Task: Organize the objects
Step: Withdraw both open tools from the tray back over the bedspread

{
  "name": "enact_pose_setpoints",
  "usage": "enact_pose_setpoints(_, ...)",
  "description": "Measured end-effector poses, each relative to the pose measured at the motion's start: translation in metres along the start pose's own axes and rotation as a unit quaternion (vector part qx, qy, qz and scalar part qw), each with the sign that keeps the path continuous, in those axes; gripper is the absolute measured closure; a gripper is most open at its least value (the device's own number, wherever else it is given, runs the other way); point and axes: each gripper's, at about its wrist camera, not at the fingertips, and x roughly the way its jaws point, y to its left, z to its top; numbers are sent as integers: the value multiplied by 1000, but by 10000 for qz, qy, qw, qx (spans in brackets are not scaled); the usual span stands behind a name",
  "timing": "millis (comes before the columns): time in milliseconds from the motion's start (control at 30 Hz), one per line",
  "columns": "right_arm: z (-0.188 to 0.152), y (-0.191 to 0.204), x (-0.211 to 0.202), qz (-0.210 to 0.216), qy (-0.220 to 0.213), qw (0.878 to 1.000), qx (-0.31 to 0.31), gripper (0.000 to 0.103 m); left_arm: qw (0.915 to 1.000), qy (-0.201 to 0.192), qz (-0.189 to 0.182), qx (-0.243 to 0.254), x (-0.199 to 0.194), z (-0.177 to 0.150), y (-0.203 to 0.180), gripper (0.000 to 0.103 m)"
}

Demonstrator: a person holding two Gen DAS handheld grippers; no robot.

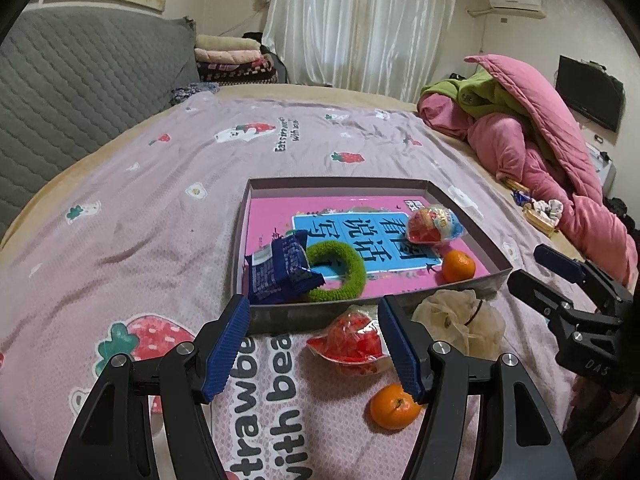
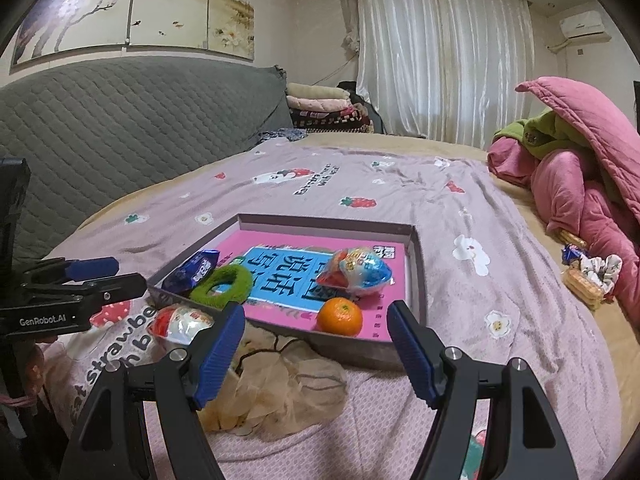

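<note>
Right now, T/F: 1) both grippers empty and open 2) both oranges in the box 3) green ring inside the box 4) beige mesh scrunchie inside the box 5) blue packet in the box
1) True: left gripper and right gripper stand open, holding nothing.
2) False: one orange is in the box; the other orange lies on the bedspread.
3) True: the green ring is inside.
4) False: the beige scrunchie lies outside, by the near wall.
5) True: the blue packet is inside, at the left corner.

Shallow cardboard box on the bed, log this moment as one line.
shallow cardboard box: holds orange tangerine, green fuzzy ring | second tangerine outside | left gripper open | right gripper open
</note>
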Motion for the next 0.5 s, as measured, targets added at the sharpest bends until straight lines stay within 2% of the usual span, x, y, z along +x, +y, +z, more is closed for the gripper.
enact_pose_setpoints(500, -10, 4, -1, 77, 209, 9996, -178, 30, 9999, 108, 3, 110, -3, -10, -7, 35)
